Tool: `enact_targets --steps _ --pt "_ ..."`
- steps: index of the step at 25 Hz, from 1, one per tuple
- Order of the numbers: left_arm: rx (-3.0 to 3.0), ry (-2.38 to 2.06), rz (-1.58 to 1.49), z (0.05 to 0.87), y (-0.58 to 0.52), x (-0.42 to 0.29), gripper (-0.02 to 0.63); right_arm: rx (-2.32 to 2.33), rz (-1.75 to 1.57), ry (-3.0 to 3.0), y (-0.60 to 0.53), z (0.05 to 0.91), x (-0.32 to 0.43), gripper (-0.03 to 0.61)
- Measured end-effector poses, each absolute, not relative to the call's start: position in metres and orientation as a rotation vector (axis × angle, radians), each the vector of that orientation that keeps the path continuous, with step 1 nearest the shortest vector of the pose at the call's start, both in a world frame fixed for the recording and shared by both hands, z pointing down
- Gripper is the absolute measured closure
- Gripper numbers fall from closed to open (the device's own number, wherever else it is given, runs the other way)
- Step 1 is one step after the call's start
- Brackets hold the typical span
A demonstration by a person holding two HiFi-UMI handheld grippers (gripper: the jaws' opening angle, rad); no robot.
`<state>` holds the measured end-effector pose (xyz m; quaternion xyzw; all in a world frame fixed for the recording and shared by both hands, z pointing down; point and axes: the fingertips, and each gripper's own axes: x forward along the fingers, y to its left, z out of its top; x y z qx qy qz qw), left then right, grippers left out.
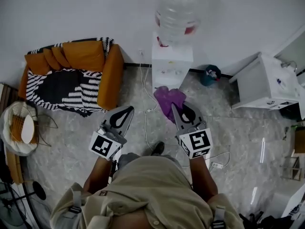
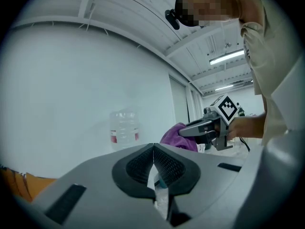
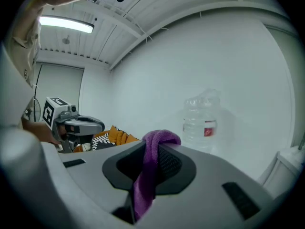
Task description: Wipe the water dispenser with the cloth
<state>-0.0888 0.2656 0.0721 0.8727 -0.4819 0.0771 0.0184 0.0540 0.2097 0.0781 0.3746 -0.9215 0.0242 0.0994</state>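
Right gripper (image 1: 181, 112) is clamped on the purple cloth (image 3: 155, 142). A fold is pinched between the pads, and the rest bunches over the tips and hangs below. Left gripper (image 2: 153, 149) is closed, tips meeting, nothing in it, held beside the right. Water dispenser (image 1: 171, 63) stands ahead against the wall with the bottle (image 1: 177, 13) on top; the cloth isn't touching it. I read this as the approach, wiping not begun. Next I need to carry the cloth to the white cabinet and press it flat without losing the pinch.
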Motion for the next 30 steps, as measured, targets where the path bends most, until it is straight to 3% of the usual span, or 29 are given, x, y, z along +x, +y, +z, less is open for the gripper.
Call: enact_targets --steps 11,21,30 --pt "2.672 -1.503 0.321 0.080 0.228 -0.068 0.597 1.067 0.151 -2.734 0.169 0.103 0.073 0.526" --pt "2.823 -1.246 0.286 0.084 0.142 -0.054 0.597 1.250 0.193 -2.599 0.129 0.110 0.080 0.526" --pt "2.866 -1.072 0.212 0.098 0.072 -0.094 0.597 1.394 0.168 -2.453 0.078 0.120 0.044 0.526"
